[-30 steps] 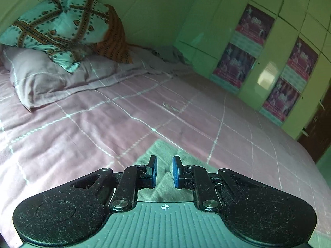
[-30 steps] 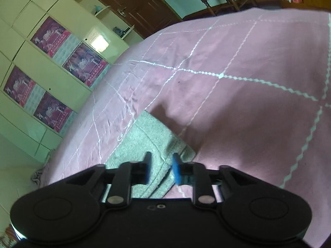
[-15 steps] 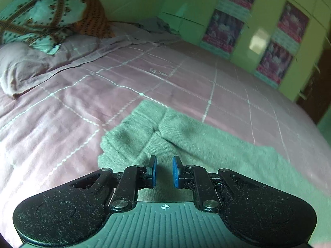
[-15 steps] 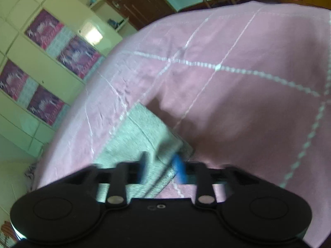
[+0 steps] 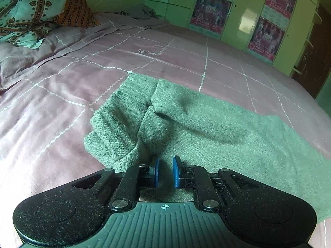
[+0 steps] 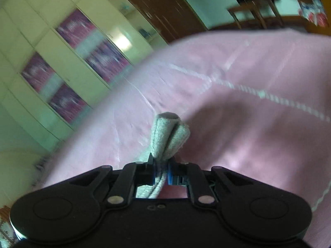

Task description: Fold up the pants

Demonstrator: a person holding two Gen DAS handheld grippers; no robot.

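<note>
Grey-green knit pants [image 5: 186,124] lie spread on the pink checked bedspread [image 5: 51,107] in the left wrist view, with a bunched fold near their left end. My left gripper [image 5: 165,171] is open with a narrow gap, low over the near edge of the pants, nothing between its blue pads. In the right wrist view my right gripper [image 6: 161,171] is shut on a doubled-up end of the pants [image 6: 168,136], which sticks up past the fingertips above the bedspread [image 6: 258,144]. This view is blurred.
Pillows [image 5: 31,10] and a crumpled grey cloth [image 5: 140,12] lie at the head of the bed. A pale wardrobe with posters [image 5: 238,14] stands along the far side. A dark door [image 6: 165,6] and a wooden table [image 6: 254,10] show beyond the bed's end.
My right gripper has shut on the end of the pants and lifted it off the bed. My left gripper has tilted down and come closer over the pants, jaws unchanged.
</note>
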